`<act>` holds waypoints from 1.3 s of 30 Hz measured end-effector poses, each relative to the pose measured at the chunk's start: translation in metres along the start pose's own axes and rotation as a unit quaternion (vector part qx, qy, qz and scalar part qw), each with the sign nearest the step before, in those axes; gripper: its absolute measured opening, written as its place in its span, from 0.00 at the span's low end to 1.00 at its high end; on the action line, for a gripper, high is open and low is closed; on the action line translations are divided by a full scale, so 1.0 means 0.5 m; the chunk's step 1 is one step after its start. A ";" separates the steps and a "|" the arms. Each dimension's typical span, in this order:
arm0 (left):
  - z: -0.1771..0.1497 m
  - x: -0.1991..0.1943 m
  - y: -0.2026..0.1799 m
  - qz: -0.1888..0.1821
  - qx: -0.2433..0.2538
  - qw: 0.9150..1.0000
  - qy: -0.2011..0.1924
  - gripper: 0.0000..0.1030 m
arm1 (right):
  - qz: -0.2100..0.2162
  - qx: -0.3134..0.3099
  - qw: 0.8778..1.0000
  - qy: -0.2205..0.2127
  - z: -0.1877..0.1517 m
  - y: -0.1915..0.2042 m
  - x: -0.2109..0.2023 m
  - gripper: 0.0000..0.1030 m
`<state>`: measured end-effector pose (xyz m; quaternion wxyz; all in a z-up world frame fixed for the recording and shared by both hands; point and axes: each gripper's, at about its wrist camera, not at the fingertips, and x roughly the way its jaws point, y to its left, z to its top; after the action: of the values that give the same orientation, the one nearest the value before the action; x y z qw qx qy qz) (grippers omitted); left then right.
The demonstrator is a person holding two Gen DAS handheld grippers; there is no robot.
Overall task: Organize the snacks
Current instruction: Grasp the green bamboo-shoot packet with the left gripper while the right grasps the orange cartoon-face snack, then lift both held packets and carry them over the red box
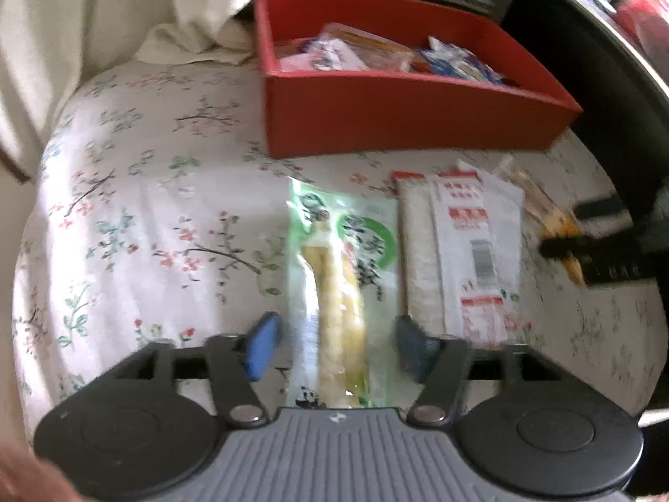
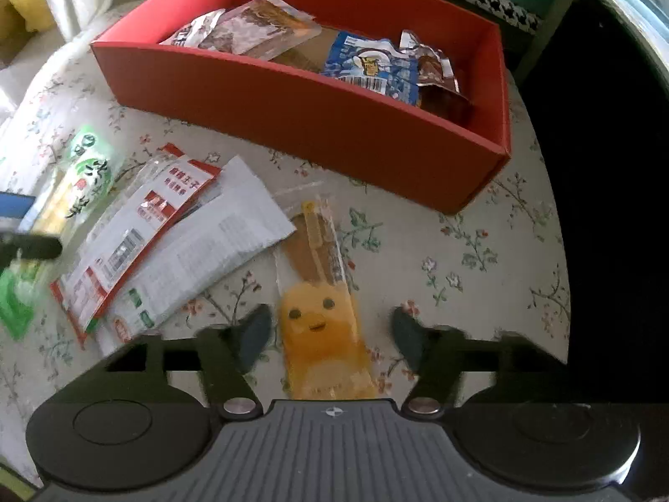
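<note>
The left gripper [image 1: 334,347] is hanging over the green packet [image 1: 338,293], jaws standing apart with the packet lying between them and no pad pressing on it; the right gripper [image 2: 330,334] is poised likewise over the yellow chick packet [image 2: 322,334], jaws apart on either side, the packet untouched as far as one can tell. Taking the red box [image 2: 313,117] as landmark: both packets are lying on the flowered table [image 2: 460,259] in front of the box's near wall; between them, also short of the box, two white-and-red packets [image 2: 138,234] are overlapping. Inside the box, a brownish packet [image 2: 259,27] is sitting toward its left end and a blue packet [image 2: 372,67] toward its right. So the sorting seems partly done; four packets are waiting outside.
</note>
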<state>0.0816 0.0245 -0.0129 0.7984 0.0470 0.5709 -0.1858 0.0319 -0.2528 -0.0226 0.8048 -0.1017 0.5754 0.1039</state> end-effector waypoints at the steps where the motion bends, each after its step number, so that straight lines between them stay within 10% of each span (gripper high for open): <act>1: -0.007 0.005 -0.011 0.012 0.016 1.000 0.004 0.74 | -0.001 -0.001 1.000 -0.003 -0.001 0.004 0.000 0.64; 7: -0.005 -0.006 -0.002 0.049 -0.005 0.999 -0.017 0.32 | 0.000 0.005 1.000 -0.008 -0.016 0.018 -0.013 0.46; 29: 0.020 -0.070 0.036 -0.026 -0.068 0.996 -0.059 0.30 | 0.070 0.154 0.982 -0.088 -0.051 -0.033 -0.116 0.40; 39: 0.016 -0.063 0.015 -0.026 -0.047 0.997 -0.049 0.30 | 0.049 0.130 0.990 -0.032 -0.092 0.009 -0.067 0.38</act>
<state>0.0825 0.0369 0.0183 0.8217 -0.0145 0.5399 -0.1819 -0.0219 -0.2631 -0.0057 0.8231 0.0359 0.5623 0.0710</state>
